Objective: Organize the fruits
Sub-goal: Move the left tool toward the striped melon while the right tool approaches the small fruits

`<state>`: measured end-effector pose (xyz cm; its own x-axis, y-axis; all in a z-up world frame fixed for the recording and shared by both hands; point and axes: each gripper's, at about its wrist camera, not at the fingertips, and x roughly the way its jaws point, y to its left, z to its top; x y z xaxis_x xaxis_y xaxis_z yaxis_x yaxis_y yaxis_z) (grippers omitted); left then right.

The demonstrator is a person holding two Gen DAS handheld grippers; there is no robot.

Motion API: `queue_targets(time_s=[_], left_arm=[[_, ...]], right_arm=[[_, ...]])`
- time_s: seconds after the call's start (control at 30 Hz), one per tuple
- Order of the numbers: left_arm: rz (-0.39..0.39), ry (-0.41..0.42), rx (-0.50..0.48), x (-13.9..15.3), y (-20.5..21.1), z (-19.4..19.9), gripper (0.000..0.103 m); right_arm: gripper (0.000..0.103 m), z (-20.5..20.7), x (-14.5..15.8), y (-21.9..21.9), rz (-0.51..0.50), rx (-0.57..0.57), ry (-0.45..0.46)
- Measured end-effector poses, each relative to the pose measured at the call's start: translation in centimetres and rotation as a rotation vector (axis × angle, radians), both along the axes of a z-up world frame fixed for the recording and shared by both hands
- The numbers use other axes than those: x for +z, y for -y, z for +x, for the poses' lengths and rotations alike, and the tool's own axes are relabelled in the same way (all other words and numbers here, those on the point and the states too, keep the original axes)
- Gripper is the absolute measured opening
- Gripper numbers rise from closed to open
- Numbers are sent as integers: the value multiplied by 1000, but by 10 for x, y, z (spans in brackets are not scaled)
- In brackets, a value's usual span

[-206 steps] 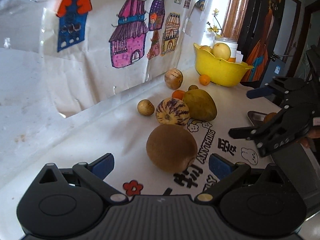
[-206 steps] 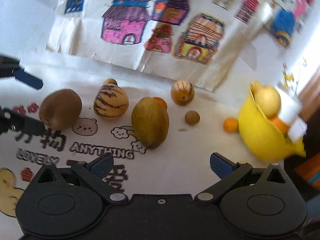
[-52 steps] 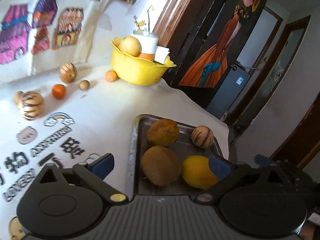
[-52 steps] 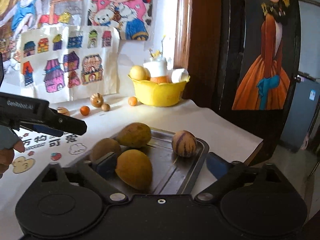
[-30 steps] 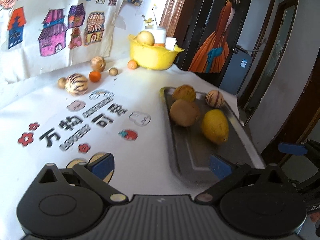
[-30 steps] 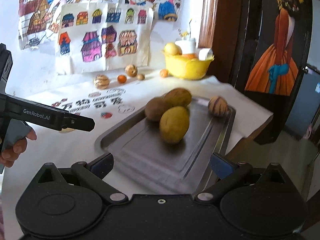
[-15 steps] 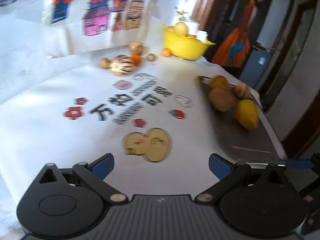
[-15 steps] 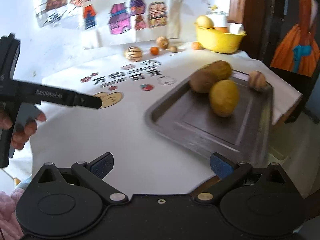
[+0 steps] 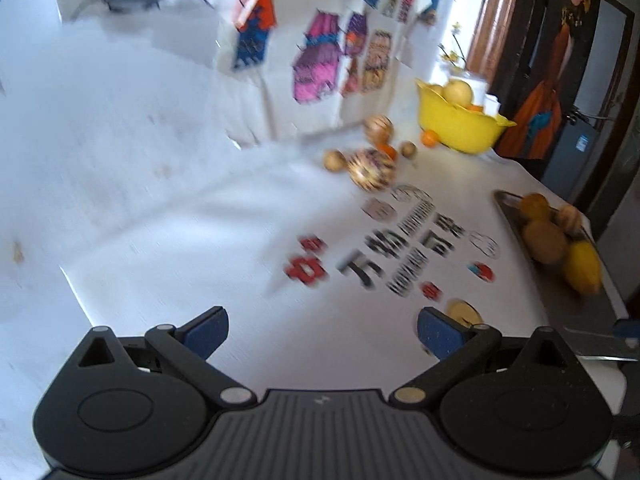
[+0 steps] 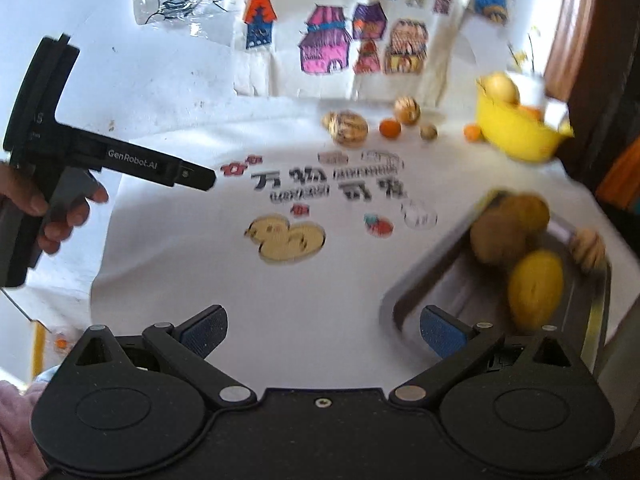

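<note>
- Hovering above the white tablecloth (image 9: pixel 160 208), the left gripper (image 9: pixel 322 334) has its jaws spread wide and grips nothing.
- From the left wrist view, blurred, a striped melon (image 9: pixel 371 169) lies far back near a small orange (image 9: pixel 386 151) and a yellow bowl (image 9: pixel 460 130); at the right edge a metal tray (image 9: pixel 560 304) carries a brown fruit (image 9: pixel 545 241) and a yellow fruit (image 9: pixel 582 267).
- From the right wrist view, the right gripper (image 10: pixel 323 332) is also wide apart and empty, over the cloth beside the tray's (image 10: pixel 436 280) near corner.
- Four fruits lie in the tray: two brown ones touching (image 10: pixel 496 236), a yellow one (image 10: pixel 535 288) just in front, a small striped one (image 10: pixel 587 248) apart.
- A hand (image 10: pixel 44 212) holds the left gripper's handle at the left.
</note>
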<state>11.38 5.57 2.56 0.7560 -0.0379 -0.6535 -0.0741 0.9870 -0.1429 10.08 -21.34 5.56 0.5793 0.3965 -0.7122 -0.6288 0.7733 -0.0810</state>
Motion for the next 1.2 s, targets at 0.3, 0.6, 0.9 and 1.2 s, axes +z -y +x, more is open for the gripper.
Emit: queue_targets(time_s=[0.3, 0.6, 0.9, 1.2], left_arm=[[164, 87, -43, 18, -15, 26, 103], [262, 186, -130, 20, 2, 54, 103], [409, 335, -297, 7, 41, 88, 103], [412, 279, -358, -19, 58, 135, 102]], right_arm=[[102, 39, 28, -10, -61, 30, 95], [102, 118, 66, -11, -29, -55, 69], [102, 238, 61, -33, 133, -217, -122], [92, 324, 19, -66, 273, -301, -306]])
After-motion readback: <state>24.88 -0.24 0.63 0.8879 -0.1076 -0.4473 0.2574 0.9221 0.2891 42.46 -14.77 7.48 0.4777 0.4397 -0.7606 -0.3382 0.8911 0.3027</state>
